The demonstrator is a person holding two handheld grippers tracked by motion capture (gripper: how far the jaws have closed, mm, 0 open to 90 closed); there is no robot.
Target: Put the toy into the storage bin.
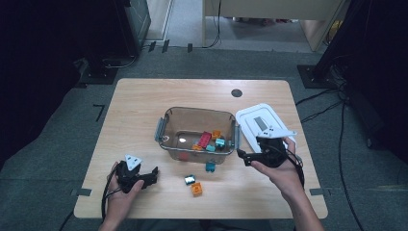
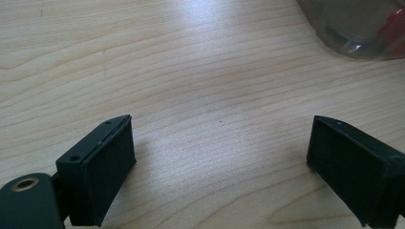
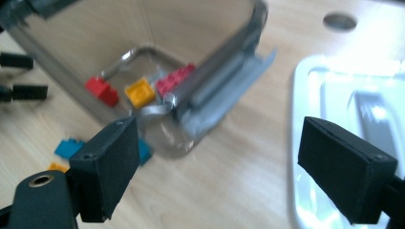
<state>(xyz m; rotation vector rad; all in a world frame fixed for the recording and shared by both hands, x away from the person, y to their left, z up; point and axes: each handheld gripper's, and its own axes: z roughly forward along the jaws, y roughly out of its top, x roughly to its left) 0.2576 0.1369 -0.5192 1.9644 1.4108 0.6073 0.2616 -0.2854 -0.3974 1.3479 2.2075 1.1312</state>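
Wooden desk, clear bin mid-desk, bricks inside. Right gripper beside bin, fingers wide, empty. Left gripper wide, empty. Probably mid-sorting; next: reach loose orange brick.

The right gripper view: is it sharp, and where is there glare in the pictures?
Right gripper view: soft motion blur over the clear container, and the white lid is blown out by glare. Left gripper view: sharp, with a pale sheen on the table. High view: evenly lit table, dark surroundings, one bright reflection on the container floor.
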